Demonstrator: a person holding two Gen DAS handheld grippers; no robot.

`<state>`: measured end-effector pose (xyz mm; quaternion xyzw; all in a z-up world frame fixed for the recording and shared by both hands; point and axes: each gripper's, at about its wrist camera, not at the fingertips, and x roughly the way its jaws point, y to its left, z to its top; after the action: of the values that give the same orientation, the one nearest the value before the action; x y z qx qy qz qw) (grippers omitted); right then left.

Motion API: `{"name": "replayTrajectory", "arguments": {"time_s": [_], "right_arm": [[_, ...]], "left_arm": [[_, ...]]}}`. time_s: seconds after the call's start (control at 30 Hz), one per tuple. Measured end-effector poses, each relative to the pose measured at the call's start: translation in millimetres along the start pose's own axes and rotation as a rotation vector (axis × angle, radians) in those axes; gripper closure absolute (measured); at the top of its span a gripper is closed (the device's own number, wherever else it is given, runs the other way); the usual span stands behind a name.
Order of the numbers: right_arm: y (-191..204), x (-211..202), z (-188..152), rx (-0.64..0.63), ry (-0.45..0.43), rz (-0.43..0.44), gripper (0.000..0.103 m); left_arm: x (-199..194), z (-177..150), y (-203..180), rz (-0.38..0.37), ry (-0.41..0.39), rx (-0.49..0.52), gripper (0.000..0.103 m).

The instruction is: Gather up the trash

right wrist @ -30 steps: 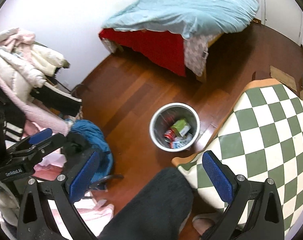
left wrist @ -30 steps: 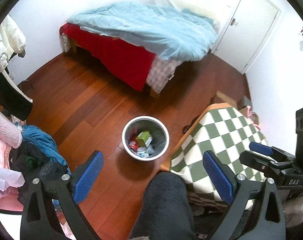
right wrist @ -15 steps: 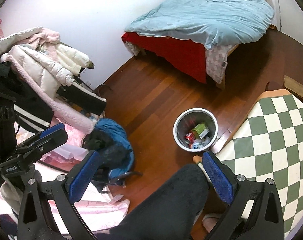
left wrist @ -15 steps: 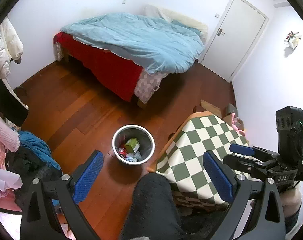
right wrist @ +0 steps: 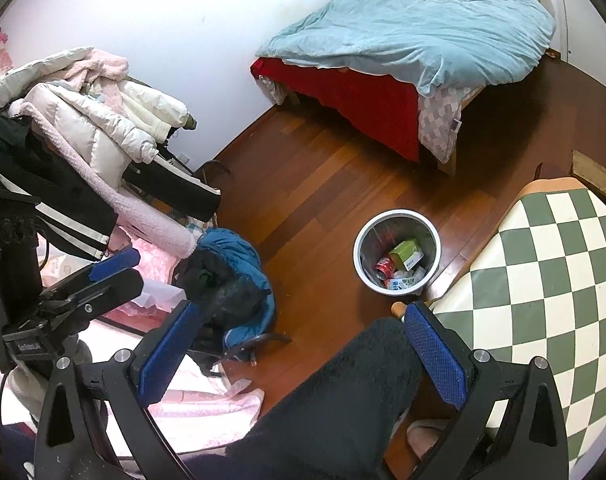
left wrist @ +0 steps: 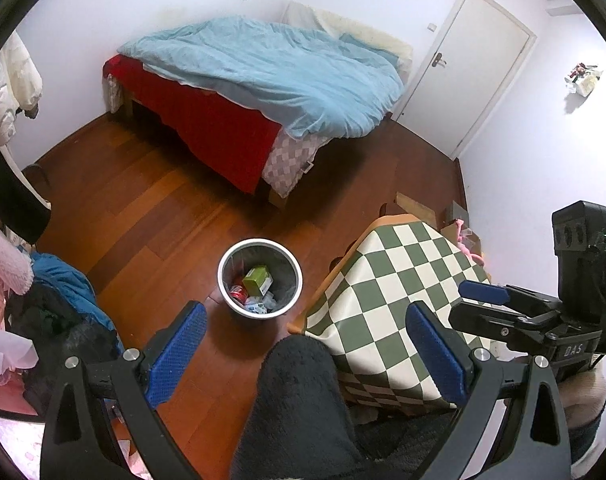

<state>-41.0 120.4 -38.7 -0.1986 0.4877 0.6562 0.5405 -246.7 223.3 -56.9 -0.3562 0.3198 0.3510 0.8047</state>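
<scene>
A round metal trash bin point(left wrist: 223, 280) stands on the wooden floor beside the checkered table; it also shows in the right wrist view point(right wrist: 359, 258). Inside lie a green carton point(left wrist: 257, 280), a red can point(left wrist: 237, 293) and white wrappers. My left gripper point(left wrist: 307, 350) is open and empty, held high above the floor. My right gripper point(right wrist: 301, 354) is open and empty too, and shows side-on in the left wrist view point(left wrist: 499, 300). The left gripper shows at the left of the right wrist view point(right wrist: 103, 276).
A table with a green-and-white checkered cloth point(left wrist: 399, 296) stands right of the bin. A bed with a blue duvet point(left wrist: 271, 72) is at the back. Clothes pile on a chair at left point(right wrist: 83, 128). A white door point(left wrist: 471, 64) is shut. My dark trouser leg point(left wrist: 299, 412) is below.
Both grippers have risen and pulled back from the bin, so it looks smaller and more of the room and walls shows. Both stay open and empty.
</scene>
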Motion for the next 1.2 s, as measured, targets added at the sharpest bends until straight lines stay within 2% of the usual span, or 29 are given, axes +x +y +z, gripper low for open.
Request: {"name": "replayTrajectory", "arguments": {"time_s": [1.2], "right_arm": [[-2.6, 2.7, -12.3, 0.011, 0.037, -0.010, 0.000]], "left_arm": [[7.1, -8.4, -2.2, -0.042, 0.055, -0.007, 0.000]]}}
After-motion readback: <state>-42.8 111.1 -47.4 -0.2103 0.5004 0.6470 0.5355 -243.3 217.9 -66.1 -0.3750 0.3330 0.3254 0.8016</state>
